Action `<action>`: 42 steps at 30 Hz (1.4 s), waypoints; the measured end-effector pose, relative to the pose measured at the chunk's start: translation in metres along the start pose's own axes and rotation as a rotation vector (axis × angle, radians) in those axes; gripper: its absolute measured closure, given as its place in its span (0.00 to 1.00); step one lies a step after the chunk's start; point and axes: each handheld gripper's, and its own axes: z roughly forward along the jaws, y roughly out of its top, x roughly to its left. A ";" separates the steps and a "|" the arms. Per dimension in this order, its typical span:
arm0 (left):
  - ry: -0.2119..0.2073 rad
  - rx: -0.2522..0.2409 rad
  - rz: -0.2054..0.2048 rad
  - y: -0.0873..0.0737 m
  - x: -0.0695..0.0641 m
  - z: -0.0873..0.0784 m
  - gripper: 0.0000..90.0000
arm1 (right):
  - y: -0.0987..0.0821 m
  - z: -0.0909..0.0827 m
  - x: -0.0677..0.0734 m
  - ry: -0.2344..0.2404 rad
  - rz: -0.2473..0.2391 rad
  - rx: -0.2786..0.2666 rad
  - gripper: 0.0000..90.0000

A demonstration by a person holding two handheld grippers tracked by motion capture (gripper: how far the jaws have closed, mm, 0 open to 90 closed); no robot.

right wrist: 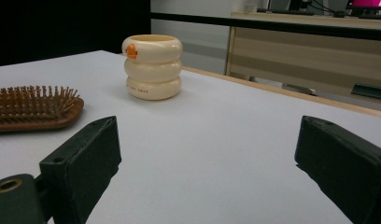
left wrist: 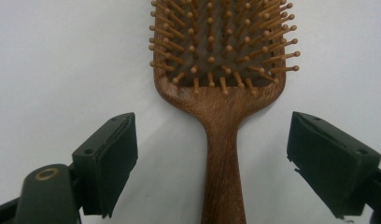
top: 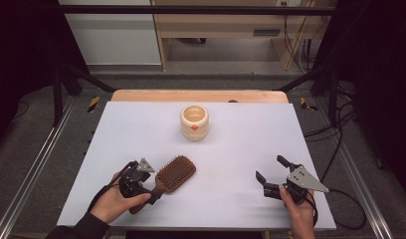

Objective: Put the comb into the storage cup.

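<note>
My left fingers (left wrist: 212, 158) stand spread on either side of the wooden hairbrush (left wrist: 221, 93), its handle running between them with a clear gap at each pad, nothing gripped. The brush lies bristles up on the white counter (top: 231, 149), near the front-left edge. My right fingers (right wrist: 207, 172) are released too, hovering over bare counter near the front-right corner, well apart from the brush. A cream ringed cup (top: 194, 122) stands toward the far middle. Grey floor and a wooden desk (top: 226, 25) lie beyond the far edge.
</note>
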 end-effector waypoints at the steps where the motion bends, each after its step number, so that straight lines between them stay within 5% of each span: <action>1: 0.001 0.000 0.000 0.000 0.000 0.000 0.18 | 0.000 0.000 0.000 0.000 0.001 0.003 0.08; 9: -0.011 0.020 0.007 0.002 -0.004 0.002 0.18 | 0.000 0.000 0.000 0.001 0.001 0.004 0.08; 24: -0.017 0.082 0.006 0.004 -0.006 0.007 0.50 | 0.000 0.000 0.001 0.002 -0.002 0.008 0.08; 42: -0.004 0.118 0.028 0.005 -0.009 0.013 0.63 | 0.000 0.000 0.001 0.004 -0.005 0.011 0.08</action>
